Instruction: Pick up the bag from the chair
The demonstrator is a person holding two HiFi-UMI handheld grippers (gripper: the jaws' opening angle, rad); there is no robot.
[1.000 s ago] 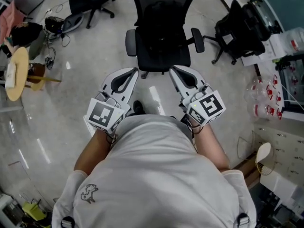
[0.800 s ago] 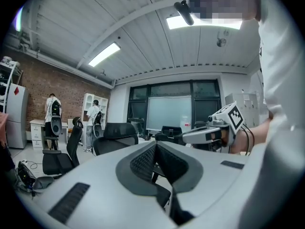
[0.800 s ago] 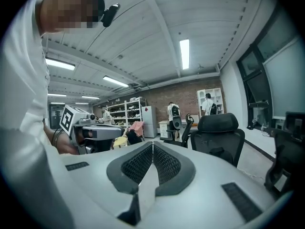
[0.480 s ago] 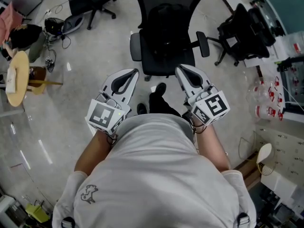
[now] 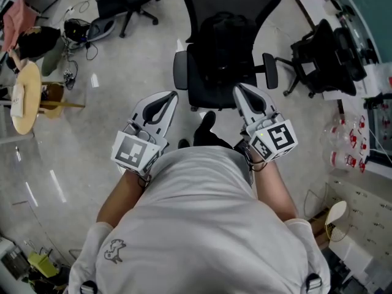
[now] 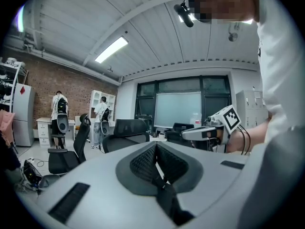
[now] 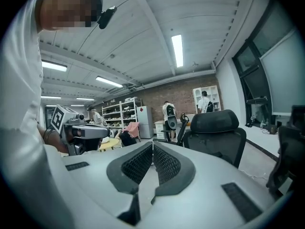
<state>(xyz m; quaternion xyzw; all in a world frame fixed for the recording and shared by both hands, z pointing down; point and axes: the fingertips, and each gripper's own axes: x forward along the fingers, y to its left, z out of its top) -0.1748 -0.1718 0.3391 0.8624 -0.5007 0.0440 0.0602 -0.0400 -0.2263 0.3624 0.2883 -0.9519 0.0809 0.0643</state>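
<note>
You are facing the black office chair (image 5: pixel 208 88), where the black bag (image 5: pixel 228 32), seemingly a backpack, is sitting on the seat against the backrest. Your left claw (image 5: pixel 169 95) and right claw (image 5: pixel 240 89) are hovering short of the seat's front edge, both pressed together and empty. The bag is looking soft and likely to sag, so its top handle or a strap is probably offering the surest hold.

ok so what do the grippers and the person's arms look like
Both the left gripper and right gripper are pale grey tapered shells with dark mesh-textured inner pads, each carrying a white cube with black square markers. Thin black cables loop by the wrists. The person wears a white short-sleeved t-shirt.
</note>
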